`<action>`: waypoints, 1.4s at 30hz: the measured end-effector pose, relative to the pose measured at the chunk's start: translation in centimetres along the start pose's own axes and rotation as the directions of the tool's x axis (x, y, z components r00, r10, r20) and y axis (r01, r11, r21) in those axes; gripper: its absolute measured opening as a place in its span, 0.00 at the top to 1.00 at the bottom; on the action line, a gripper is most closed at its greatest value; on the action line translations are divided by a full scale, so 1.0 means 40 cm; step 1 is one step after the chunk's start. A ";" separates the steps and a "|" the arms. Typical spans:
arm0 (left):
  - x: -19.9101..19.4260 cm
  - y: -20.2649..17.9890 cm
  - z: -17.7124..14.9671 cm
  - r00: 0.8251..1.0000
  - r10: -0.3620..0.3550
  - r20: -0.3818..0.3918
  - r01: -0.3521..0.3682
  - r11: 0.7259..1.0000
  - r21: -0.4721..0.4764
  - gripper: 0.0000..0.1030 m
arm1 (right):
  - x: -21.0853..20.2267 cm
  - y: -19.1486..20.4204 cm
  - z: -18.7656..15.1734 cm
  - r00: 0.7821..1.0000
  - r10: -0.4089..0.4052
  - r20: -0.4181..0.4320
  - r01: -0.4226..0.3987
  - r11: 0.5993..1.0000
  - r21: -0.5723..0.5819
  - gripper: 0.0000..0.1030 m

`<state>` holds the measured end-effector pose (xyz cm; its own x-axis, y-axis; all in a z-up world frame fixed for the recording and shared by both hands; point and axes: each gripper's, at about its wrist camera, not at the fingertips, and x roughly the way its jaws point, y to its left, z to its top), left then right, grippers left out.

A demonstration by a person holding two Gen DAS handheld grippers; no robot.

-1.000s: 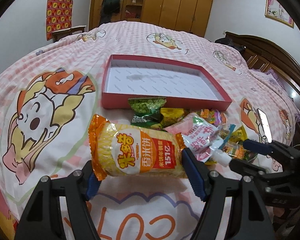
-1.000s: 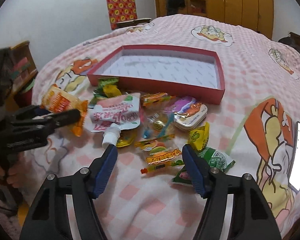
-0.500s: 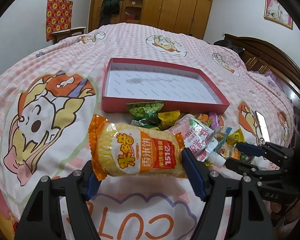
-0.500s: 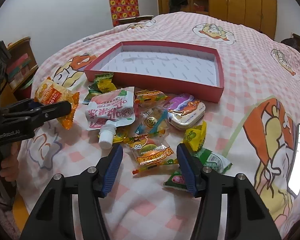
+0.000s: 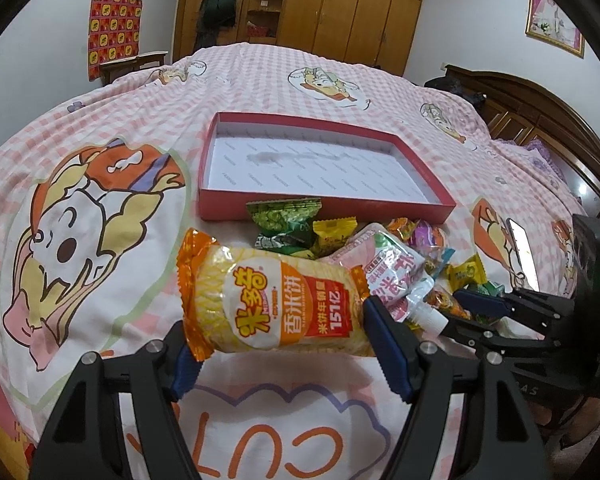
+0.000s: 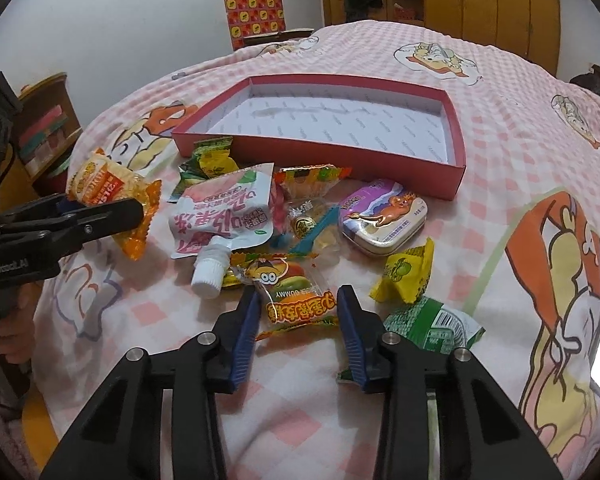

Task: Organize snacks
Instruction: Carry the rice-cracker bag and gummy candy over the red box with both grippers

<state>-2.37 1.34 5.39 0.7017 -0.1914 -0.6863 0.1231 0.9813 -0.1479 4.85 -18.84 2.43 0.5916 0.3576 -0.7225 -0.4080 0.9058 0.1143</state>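
Two changes: the right tongs [image 6: 296,308] have dropped and narrowed around the gummy packet [image 6: 296,300], not yet clamped; the left tongs [image 5: 276,332] stay clamped on the rice cracker pack [image 5: 276,304], lifted. The red box [image 5: 440,196] at twelve o'clock lies empty, its near wall low, with the pile between.

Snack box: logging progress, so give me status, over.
Left gripper shut on rice cracker pack, lifted. Right gripper open, straddling burger gummy packet. Red box empty; snack pile before its near wall.
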 end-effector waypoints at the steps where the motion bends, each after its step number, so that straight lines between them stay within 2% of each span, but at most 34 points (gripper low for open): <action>1: -0.001 0.000 0.000 1.000 0.000 0.001 0.000 1.000 0.001 0.26 | -0.004 -0.001 -0.003 1.000 0.005 0.001 -0.005 1.000 0.007 0.62; 10: -0.017 -0.014 0.022 1.000 0.005 0.020 -0.006 0.999 0.037 0.26 | -0.063 -0.001 0.001 0.999 0.025 0.043 -0.026 0.999 0.026 0.62; 19: -0.015 -0.005 0.099 1.000 -0.029 0.012 0.028 0.999 0.039 0.26 | -0.099 -0.009 0.038 0.996 0.046 0.071 -0.049 0.998 0.031 0.62; 23: -0.010 -0.005 0.138 0.999 -0.025 0.021 0.024 0.998 0.055 0.26 | -0.109 -0.018 0.061 0.996 0.032 0.081 -0.035 0.999 0.031 0.62; 32: 0.028 0.000 0.214 0.999 -0.034 0.009 0.033 0.997 0.063 0.26 | -0.110 -0.061 0.147 0.996 -0.018 0.090 0.015 0.999 0.030 0.62; 39: 0.061 0.005 0.283 0.999 -0.035 0.012 0.034 0.998 0.056 0.26 | -0.076 -0.116 0.216 0.997 -0.027 0.075 0.021 0.997 0.074 0.62; 42: 0.078 0.002 0.308 1.000 -0.011 0.022 0.009 0.998 0.066 0.26 | -0.061 -0.128 0.245 0.997 -0.038 0.071 0.033 0.997 0.074 0.62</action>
<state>8.49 1.04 12.02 0.7154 -0.2014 -0.6690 0.1758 0.9786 -0.1067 12.31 -22.13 10.29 0.6544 0.3383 -0.6762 -0.3361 0.9313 0.1407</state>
